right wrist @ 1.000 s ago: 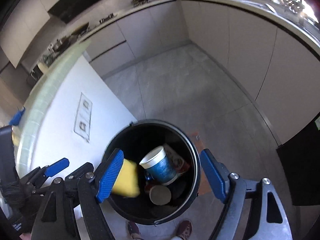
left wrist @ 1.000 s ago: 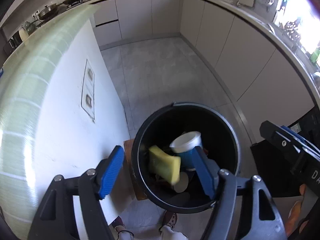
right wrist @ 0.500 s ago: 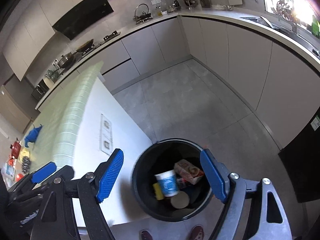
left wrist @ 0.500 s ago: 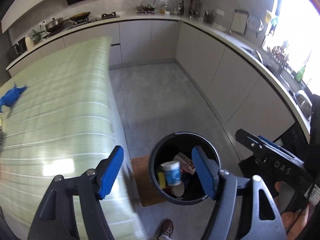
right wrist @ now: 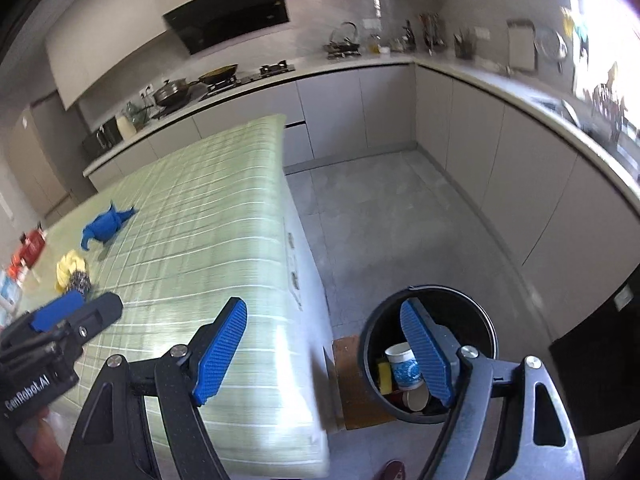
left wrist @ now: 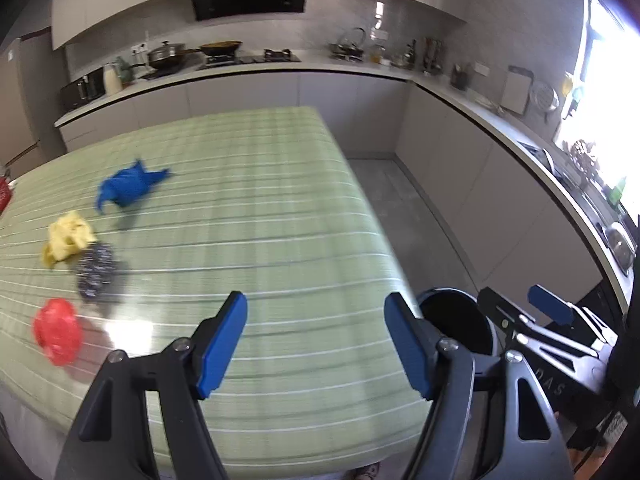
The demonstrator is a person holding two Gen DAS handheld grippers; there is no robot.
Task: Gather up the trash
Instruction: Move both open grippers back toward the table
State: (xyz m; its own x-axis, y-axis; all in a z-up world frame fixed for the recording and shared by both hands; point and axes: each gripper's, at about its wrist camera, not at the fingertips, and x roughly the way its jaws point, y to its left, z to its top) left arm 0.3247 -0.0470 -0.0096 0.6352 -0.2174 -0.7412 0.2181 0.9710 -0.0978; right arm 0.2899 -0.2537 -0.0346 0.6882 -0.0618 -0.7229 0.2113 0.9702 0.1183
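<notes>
Blue wad (crumpled, judged light, soft): to be pinched at mid-bulge; both grippers' fingers spread, empty.

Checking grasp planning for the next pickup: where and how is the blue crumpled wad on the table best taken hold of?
Grip the blue wad across its bulky middle, coming from above with the jaws spanning its narrow width. It lies loose on the green table, with thin points sticking out at both ends that would likely slip or tear. The yellow wad lies apart from it, so there is room.
</notes>
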